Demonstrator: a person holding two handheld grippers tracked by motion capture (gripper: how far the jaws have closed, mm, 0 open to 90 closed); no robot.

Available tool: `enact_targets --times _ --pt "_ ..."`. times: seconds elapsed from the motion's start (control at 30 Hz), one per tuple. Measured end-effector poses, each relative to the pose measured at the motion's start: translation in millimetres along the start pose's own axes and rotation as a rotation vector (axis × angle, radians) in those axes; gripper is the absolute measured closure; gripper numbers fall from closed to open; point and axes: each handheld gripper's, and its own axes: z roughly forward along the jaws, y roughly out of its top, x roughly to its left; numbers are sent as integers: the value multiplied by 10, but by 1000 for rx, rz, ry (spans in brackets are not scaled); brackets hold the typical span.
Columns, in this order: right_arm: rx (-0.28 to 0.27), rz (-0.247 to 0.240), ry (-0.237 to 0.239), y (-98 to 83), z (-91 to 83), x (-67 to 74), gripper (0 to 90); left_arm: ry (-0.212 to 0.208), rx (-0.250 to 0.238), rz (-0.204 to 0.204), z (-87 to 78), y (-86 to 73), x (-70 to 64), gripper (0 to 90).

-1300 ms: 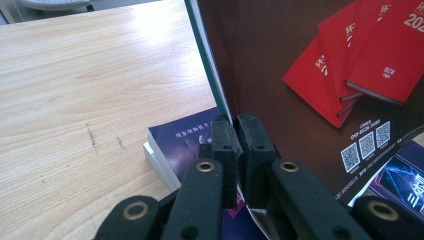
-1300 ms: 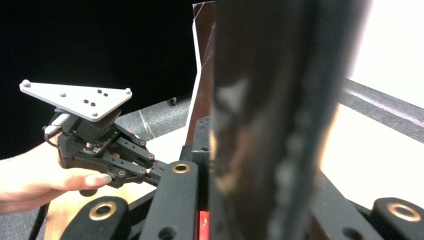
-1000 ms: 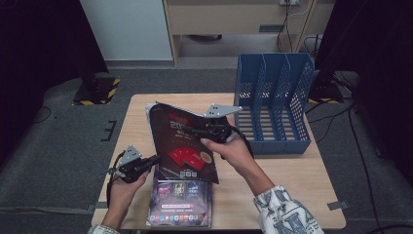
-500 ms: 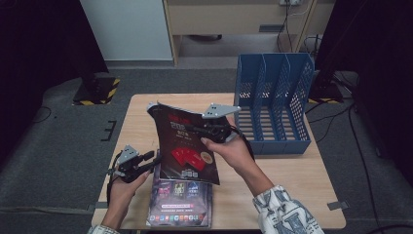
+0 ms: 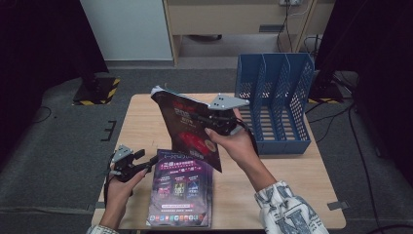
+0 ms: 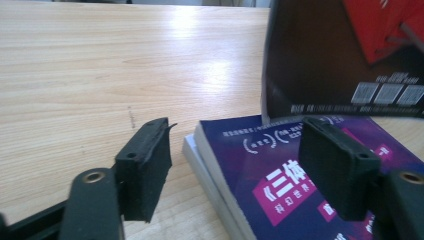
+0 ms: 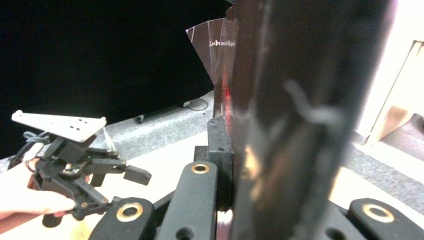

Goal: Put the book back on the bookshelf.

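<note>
Broadly, the wooden table (image 5: 141,122) carries everything, with the blue file rack (image 5: 275,105) standing upright along its far right side, its slots free of books. Nearest the person lies a short stack of purple-covered books (image 5: 181,192), flat and squared up; the left gripper view shows at least two of them, one on the other. Above that stack the dark book with the red cover picture (image 5: 187,129) hangs in the air, tilted, between the stack and the rack, apart from both.

The right gripper (image 5: 218,119) is clamped on that dark book near its right-hand edge, the person's thumb lying against the cover; in the right gripper view the glossy cover runs straight up between the closed jaws. The left gripper (image 5: 141,161) hovers at the left edge of the purple stack with its jaws spread and nothing between them; they have just been opening, and the pads (image 6: 145,167) touch no book.

As for handling, the dark book looks like a thin softcover: light, glossy and likely slippery, and prone to sag or fan open if held by a loose corner. A grip close to the spine or the stiff bound edge should keep it flat enough to drop upright into a rack slot.
</note>
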Motion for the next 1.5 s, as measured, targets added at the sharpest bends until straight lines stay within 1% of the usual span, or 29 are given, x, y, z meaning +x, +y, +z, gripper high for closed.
enact_targets --times 0.2,0.27,0.37,0.4,0.47,0.6,0.63,0.8,0.83,0.87,1.03,1.1,1.13,1.23,1.37,1.5 --pt "-25 0 -41 84 -47 -73 871 20 9 -28 -2 -8 49 183" --pt "-33 -2 -52 112 -64 -106 871 34 12 -34 2 -14 56 148" --pt "-37 -3 -62 142 -84 -133 871 34 17 -39 6 -17 63 122" --pt "-46 -1 -74 169 -106 -159 871 33 22 -39 12 -20 65 115" --pt "-55 3 -85 190 -130 -187 871 35 38 -34 28 -29 61 113" --pt "-65 11 -102 206 -166 -236 871 35 46 -29 37 -38 52 113" --pt "-69 15 -113 212 -186 -273 871 36 49 -27 37 -40 50 114" --pt "-81 27 -139 230 -249 -362 871 41 60 -35 34 -57 68 116" --pt "-81 27 -139 230 -249 -362 871 41 60 -35 34 -57 68 117" --pt "-88 32 -149 246 -278 -389 871 43 63 -38 33 -61 75 117" --pt "-101 41 -166 278 -316 -440 871 45 64 -40 38 -62 82 119" --pt "-100 41 -176 294 -332 -480 871 46 65 -37 40 -62 75 119" --pt "-98 39 -179 297 -335 -494 871 48 69 -29 41 -65 65 119" --pt "-98 39 -191 310 -359 -525 871 48 69 -27 36 -68 66 120" --pt "-112 43 -201 338 -432 -560 871 54 72 -31 51 -64 74 121" --pt "-126 50 -221 359 -530 -598 871 52 74 -25 70 -57 47 121"
